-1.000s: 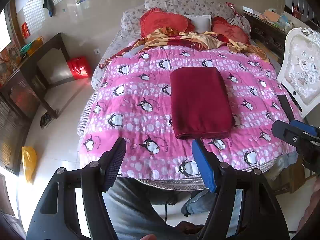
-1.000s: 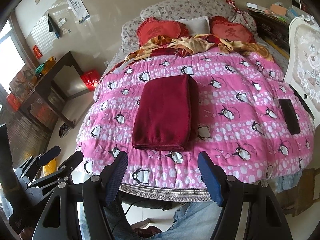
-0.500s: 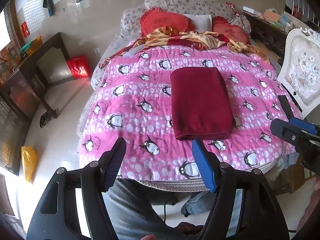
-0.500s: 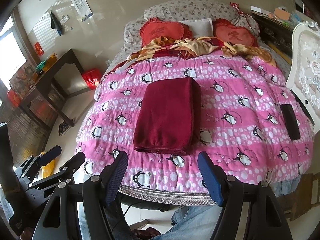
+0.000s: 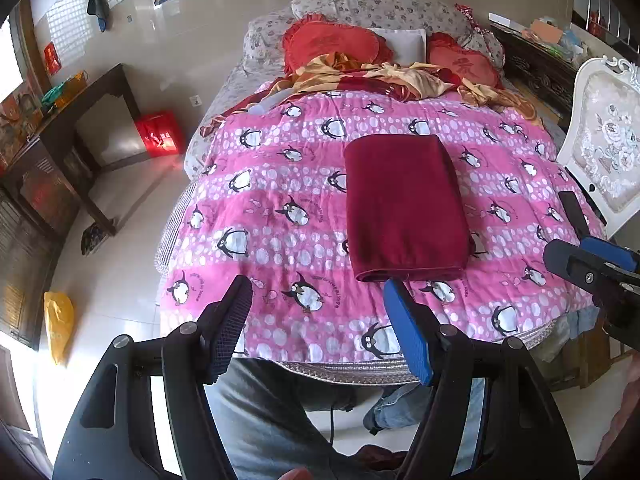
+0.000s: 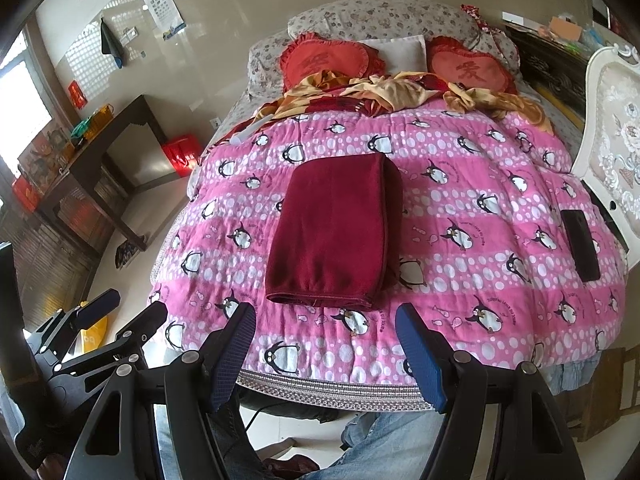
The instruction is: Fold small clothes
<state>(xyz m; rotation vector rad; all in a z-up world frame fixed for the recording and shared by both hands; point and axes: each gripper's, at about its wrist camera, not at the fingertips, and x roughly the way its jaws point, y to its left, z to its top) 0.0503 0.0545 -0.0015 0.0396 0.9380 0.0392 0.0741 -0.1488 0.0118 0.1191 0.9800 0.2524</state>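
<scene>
A dark red garment (image 5: 404, 206) (image 6: 336, 236) lies folded into a neat rectangle in the middle of a pink penguin-print quilt (image 5: 280, 216) (image 6: 472, 216). My left gripper (image 5: 318, 292) hovers open over the quilt's near edge, just short of the garment's near left corner, with nothing between its fingers. My right gripper (image 6: 326, 318) also stands open and empty, held above the quilt just in front of the garment's near hem. Each gripper shows at the edge of the other's view.
A black phone (image 6: 582, 246) lies on the quilt's right side. Red heart cushions (image 5: 332, 42) and crumpled gold-and-red bedding (image 5: 384, 76) sit at the head of the bed. A white chair (image 5: 604, 136) stands right, a dark table (image 5: 72, 120) left. A person's jeans-clad legs (image 5: 264, 420) are below.
The right wrist view has shifted slightly, so the bed and garment sit a little lower in it. The garment and the left gripper have not moved.
</scene>
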